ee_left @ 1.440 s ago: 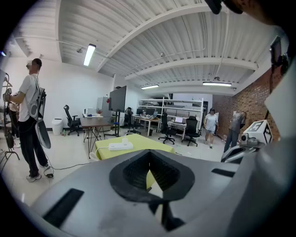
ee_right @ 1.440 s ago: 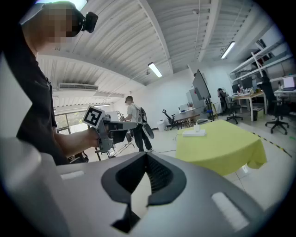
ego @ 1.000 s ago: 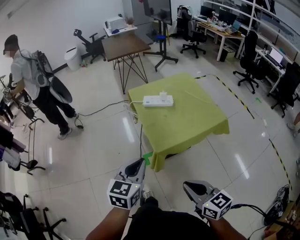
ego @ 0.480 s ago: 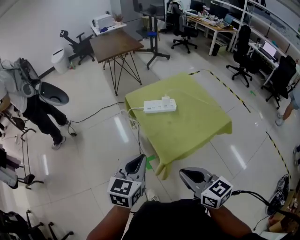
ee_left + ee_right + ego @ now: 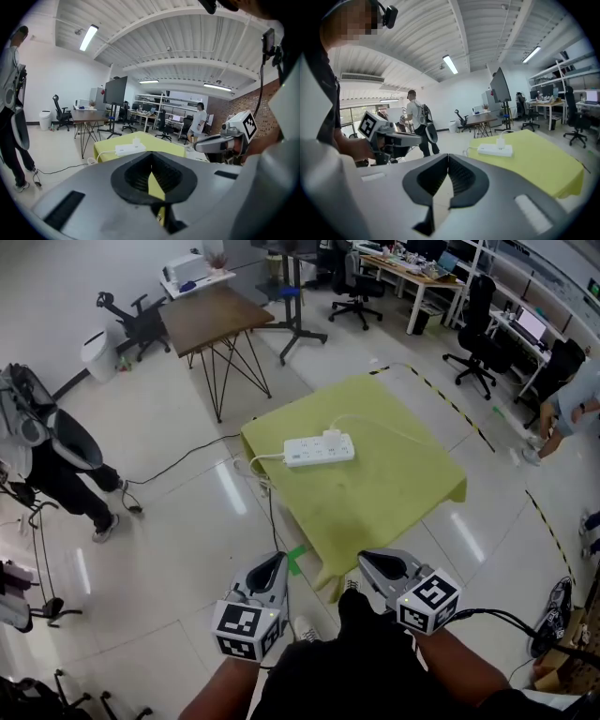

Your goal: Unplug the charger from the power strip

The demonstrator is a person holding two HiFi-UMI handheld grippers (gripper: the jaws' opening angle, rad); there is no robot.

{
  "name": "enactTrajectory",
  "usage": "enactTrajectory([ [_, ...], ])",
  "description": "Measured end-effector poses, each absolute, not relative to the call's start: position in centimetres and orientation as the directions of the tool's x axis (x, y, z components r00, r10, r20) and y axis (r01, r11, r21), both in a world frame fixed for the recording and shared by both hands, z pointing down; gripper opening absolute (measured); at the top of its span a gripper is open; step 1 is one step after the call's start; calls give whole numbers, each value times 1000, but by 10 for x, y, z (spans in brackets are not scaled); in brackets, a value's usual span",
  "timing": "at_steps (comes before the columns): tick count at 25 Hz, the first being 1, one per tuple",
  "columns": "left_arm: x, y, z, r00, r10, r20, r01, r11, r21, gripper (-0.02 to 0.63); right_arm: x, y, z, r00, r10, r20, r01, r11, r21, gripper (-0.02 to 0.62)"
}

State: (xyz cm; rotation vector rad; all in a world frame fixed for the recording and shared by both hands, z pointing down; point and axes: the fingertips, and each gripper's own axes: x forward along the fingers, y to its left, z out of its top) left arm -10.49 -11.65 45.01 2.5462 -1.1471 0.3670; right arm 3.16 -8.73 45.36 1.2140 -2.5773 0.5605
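A white power strip (image 5: 319,450) lies on a table under a yellow-green cloth (image 5: 384,498), with a white charger (image 5: 330,435) plugged into its top and a white lead running off to the right. Both grippers are held short of the table's near corner, well away from the strip. My left gripper (image 5: 279,560) is shut and holds nothing. My right gripper (image 5: 364,559) is also shut and empty. The left gripper view shows the power strip (image 5: 129,148) beyond the left gripper (image 5: 151,153). The right gripper view shows the power strip (image 5: 494,150) and charger (image 5: 500,140) past the right gripper (image 5: 448,155).
The strip's cable (image 5: 258,470) hangs off the table's left edge onto the tiled floor. A brown table (image 5: 211,320) stands behind. A person with a backpack (image 5: 37,451) is at the left. Office chairs and desks (image 5: 469,296) fill the back right, and black-yellow tape (image 5: 459,409) crosses the floor.
Both grippers have moved forward, and the table now lies closer below me. The person at the left has moved further toward the left edge.
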Motion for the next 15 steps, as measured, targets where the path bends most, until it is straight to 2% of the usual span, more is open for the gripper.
enactTrajectory([
  [1, -108, -122, 450, 634, -686, 358, -769, -610, 193, 6, 36, -102, 458, -614, -693, 377, -787, 573, -228, 8],
  [8, -129, -151, 454, 537, -758, 369, -843, -501, 196, 6, 75, -238, 514, -522, -720, 458, -847, 501, -178, 143],
  [15, -125, -183, 473, 453, -780, 432, -890, -419, 176, 6, 94, -361, 577, -494, -702, 514, -863, 468, -190, 167],
])
